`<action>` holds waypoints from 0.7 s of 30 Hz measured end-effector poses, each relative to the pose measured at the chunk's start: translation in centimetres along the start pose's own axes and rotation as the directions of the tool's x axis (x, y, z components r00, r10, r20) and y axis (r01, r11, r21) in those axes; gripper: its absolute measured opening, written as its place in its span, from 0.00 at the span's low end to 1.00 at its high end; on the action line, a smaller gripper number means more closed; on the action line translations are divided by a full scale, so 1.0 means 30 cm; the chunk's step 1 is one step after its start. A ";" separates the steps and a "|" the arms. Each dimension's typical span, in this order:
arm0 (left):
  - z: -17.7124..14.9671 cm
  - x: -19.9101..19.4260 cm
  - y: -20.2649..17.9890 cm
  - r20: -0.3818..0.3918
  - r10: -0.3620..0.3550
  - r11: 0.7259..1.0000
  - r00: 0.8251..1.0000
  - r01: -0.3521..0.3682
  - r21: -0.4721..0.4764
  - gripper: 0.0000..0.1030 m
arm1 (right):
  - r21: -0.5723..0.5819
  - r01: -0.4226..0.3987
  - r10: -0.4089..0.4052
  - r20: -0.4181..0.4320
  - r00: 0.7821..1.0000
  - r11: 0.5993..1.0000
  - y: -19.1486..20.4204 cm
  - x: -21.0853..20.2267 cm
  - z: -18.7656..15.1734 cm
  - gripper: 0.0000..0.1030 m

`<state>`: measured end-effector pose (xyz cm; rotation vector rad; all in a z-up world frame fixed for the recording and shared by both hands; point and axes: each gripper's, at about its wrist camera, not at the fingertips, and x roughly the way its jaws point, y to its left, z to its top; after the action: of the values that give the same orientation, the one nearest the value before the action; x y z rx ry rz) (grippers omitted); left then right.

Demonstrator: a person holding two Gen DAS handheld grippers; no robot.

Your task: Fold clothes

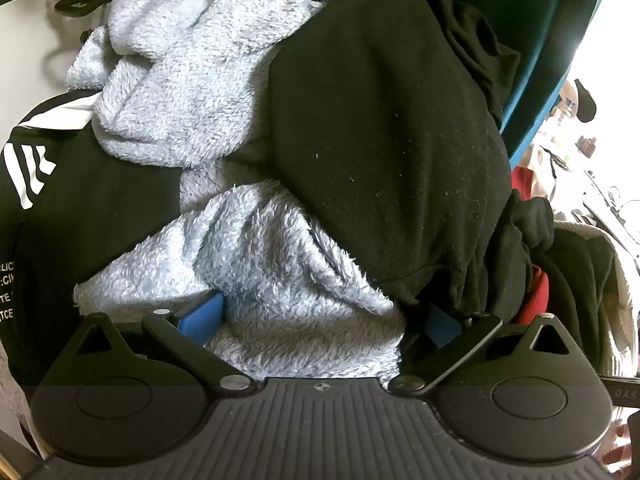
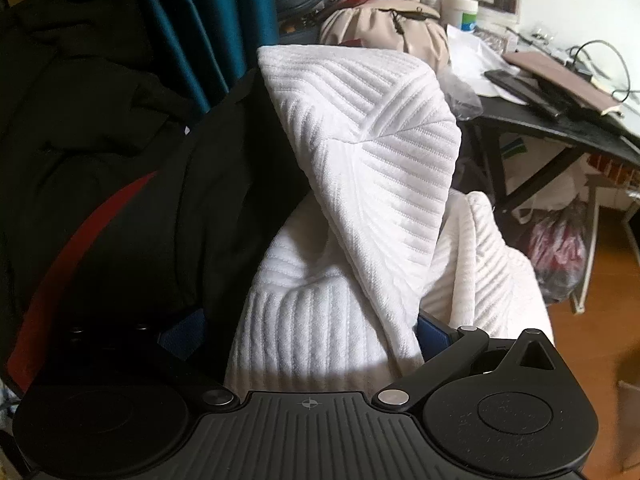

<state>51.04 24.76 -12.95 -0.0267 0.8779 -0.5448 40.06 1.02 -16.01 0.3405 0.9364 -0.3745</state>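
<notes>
A fluffy pale blue-grey fleece garment point(image 1: 192, 92) lies in a heap of clothes in the left wrist view, and a black garment point(image 1: 380, 128) is draped over its right side. My left gripper point(image 1: 320, 320) is open, its blue pads point(image 1: 202, 316) spread wide, and a fold of the fleece bulges between them. In the right wrist view a white ribbed garment point(image 2: 372, 168) rises in a peak. My right gripper point(image 2: 308, 334) is open too, and the white cloth fills the gap between its fingers. Its left finger is in shadow.
A black top with white stripes and lettering point(image 1: 36, 184) lies left of the fleece. Black clothes with a red patch point(image 2: 92, 220) and a teal curtain point(image 2: 208, 20) are to the left of the white garment. A cluttered dark table point(image 2: 560, 120), a beige bag point(image 2: 384, 28) and wooden floor point(image 2: 592, 320) are on the right.
</notes>
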 end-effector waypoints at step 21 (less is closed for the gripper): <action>-0.032 0.002 -0.008 -0.001 0.035 0.999 0.999 -0.035 -0.035 1.00 | 0.002 0.011 -0.011 -0.022 1.000 1.000 0.016 0.020 0.014 0.99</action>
<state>50.24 24.70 -13.54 -0.0429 0.8867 -0.4965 40.92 1.16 -16.22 0.3419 0.9596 -0.3822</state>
